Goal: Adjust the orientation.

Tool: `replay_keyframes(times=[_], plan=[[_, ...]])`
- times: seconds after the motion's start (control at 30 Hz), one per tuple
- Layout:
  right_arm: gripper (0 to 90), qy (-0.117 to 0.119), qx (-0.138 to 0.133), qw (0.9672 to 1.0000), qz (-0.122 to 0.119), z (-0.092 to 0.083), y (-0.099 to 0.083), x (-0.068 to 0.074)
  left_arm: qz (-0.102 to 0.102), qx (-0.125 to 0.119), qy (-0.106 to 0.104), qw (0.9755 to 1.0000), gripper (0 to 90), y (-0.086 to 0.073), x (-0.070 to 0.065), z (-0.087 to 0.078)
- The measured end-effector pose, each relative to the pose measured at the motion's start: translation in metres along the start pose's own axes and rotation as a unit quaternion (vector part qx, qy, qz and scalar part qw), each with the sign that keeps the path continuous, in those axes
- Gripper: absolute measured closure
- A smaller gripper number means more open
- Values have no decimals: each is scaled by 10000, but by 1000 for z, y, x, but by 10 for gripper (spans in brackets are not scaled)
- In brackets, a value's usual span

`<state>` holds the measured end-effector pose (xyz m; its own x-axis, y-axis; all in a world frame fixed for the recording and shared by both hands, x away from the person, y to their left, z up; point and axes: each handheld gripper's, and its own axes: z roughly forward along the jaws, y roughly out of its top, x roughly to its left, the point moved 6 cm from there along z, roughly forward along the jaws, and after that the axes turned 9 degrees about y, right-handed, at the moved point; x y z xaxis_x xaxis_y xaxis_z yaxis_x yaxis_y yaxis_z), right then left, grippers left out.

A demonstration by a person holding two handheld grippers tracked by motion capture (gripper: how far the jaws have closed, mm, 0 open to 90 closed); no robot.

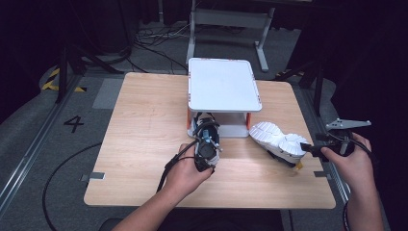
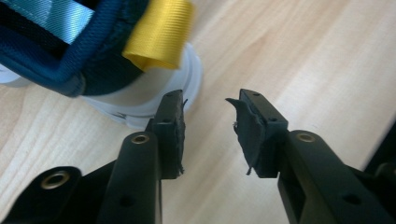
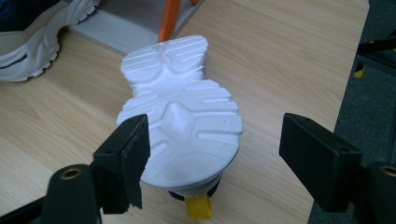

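A dark blue shoe (image 1: 206, 120) with a white sole stands with its toe under the white rack (image 1: 223, 84). Its heel and yellow pull tab (image 2: 161, 32) fill the upper left of the left gripper view. My left gripper (image 2: 210, 100) sits just behind that heel (image 1: 208, 137), jaws apart with only bare table between them. The second shoe (image 1: 279, 139) lies tipped over right of the rack, its white sole (image 3: 182, 112) facing my right gripper (image 3: 217, 123). That gripper (image 1: 308, 148) is open wide around the heel end; the right pad stands clear of the sole.
The rack has orange legs (image 3: 167, 21) and a grey lower shelf at the back centre of the wooden table (image 1: 144, 144). The table's right edge (image 3: 350, 70) runs close beside the tipped shoe. Bare wood spreads to the left and front. Cables lie on the floor.
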<state>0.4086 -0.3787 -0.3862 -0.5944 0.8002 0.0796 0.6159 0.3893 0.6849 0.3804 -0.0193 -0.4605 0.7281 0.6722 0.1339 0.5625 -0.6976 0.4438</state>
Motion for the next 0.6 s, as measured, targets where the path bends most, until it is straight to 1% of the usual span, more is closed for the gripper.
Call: replay_keyframes(times=[0.07,0.1,0.13,0.17,0.2,0.23,0.27,0.3,0.33,0.37,0.4,0.43,0.5,0.57,0.6], plan=[[264,-55,56,10000,5,2,-2,-2,-62,7,150,9999,642,2,5,5],[268,-70,56,9999,64,3,-2,-2,-128,27,113,9998,654,2,6,6],[268,-70,56,9999,64,3,-2,-2,-128,27,113,9998,673,2,6,6],[270,-136,13,9998,128,2,-2,-4,-222,-10,14,9998,681,4,8,6],[270,-129,-11,9998,139,2,-2,-4,-262,-210,164,9993,688,8,13,5],[270,-135,-27,9998,153,1,-2,-4,-248,-300,314,9988,693,10,15,4],[270,-143,-40,9998,154,0,-2,-5,-224,-428,659,9967,687,13,21,2],[270,-150,-50,9997,171,-1,-2,-5,-250,-465,751,9958,690,15,25,1],[270,-153,-52,9997,181,-1,-2,-5,-282,-430,790,9955,684,16,29,2],[270,-159,-52,9997,186,-1,-2,-5,-324,-393,820,9953,677,18,34,4],[270,-158,-55,9997,190,-1,-2,-5,-368,-380,779,9956,692,19,37,5],[270,-149,-55,9997,190,-1,-2,-5,-432,-369,741,9956,729,21,39,4],[270,-164,-53,9997,180,0,-2,-5,-493,-344,654,9960,749,24,42,2],[270,-163,-53,9997,192,0,-2,-5,-506,-378,673,9957,752,26,43,1],[270,-163,-53,9997,192,0,-2,-5,-534,-484,695,9950,752,28,44,0]])
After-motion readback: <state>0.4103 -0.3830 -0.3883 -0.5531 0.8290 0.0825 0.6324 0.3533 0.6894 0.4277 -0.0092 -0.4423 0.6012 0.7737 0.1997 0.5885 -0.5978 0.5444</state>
